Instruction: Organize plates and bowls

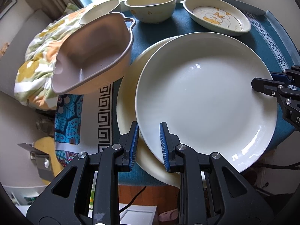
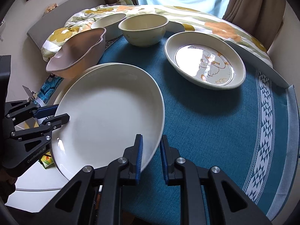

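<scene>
A large white plate (image 1: pixel 206 101) (image 2: pixel 108 112) hangs tilted just above a second cream plate (image 1: pixel 127 97) (image 2: pixel 105 65) on the teal tablecloth (image 2: pixel 215 131). My left gripper (image 1: pixel 149 145) (image 2: pixel 60 112) is shut on the top plate's left rim. My right gripper (image 2: pixel 152 156) (image 1: pixel 266 79) is shut on the opposite rim. Behind the plates stand a pink heart-shaped bowl (image 1: pixel 93 56) (image 2: pixel 78 50), a cream bowl (image 1: pixel 151 5) (image 2: pixel 144 30), a white bowl (image 1: pixel 99 11) (image 2: pixel 110 24) and a deep duck-pattern plate (image 1: pixel 217 16) (image 2: pixel 204 63).
A floral quilt (image 2: pixel 187 18) lies bunched along the table's far edge, with a grey board (image 2: pixel 253 60) at the back right. The round table's edge (image 2: pixel 292 112) curves along the right. Floor clutter and a cable (image 1: pixel 131 200) show below the near edge.
</scene>
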